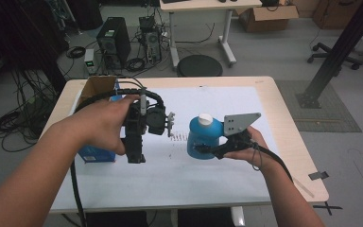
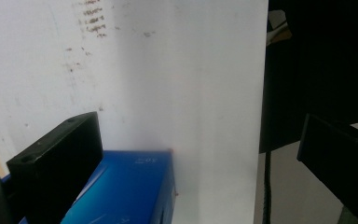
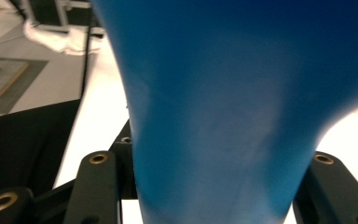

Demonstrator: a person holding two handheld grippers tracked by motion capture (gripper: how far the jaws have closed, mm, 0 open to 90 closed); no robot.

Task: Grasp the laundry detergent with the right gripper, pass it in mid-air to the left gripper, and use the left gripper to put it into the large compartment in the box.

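The worktop (image 1: 283, 142), covered by a white sheet (image 1: 217, 175), lies under both pairs of fingers. A cardboard box (image 1: 97, 87) stands at its far left corner, beyond the left gripper (image 1: 136, 153). A blue carton (image 2: 130, 191) lies on the sheet directly below the left fingers (image 2: 60, 158); in the left gripper view its top shows between them, close against the left-hand one and well clear of the other, so these fingers stand released, wide apart and grasping nothing. The blue bottle (image 1: 203, 139) with its white cap (image 1: 205, 118) sits upright between the fingers of the right gripper (image 1: 203, 150), to the right of the left fingers and apart from them. The right fingers (image 3: 98, 186) are clenched on the bottle's lower body, one on each side, as the right gripper view shows with the blue wall pressed between them. A patch of small dark marks (image 1: 178, 137) on the sheet lies between the two pairs of fingers, just left of the bottle.
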